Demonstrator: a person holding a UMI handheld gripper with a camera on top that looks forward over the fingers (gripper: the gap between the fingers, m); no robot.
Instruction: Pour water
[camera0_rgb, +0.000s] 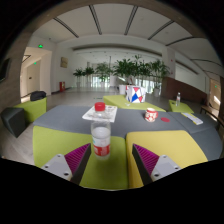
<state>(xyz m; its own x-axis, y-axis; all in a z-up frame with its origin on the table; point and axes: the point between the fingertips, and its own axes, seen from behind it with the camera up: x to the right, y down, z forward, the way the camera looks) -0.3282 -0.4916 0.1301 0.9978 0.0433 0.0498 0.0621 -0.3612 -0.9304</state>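
Note:
A clear plastic water bottle (101, 140) with a white and red label and a white cap stands upright on the yellow-green table edge (110, 170), just ahead of the fingers and a little left of their middle. My gripper (110, 158) is open, its pink pads (75, 157) wide apart, with nothing between them. Beyond the bottle a red cup (100, 106) stands on a white tray (100, 115) on the grey tabletop. A red and white cup (151, 114) stands further right.
The table (125, 125) is grey with yellow-green sections. A black chair (13, 120) stands at the left. White items (192, 118) lie at the table's right. Potted plants (130, 72) line the far side of the hall.

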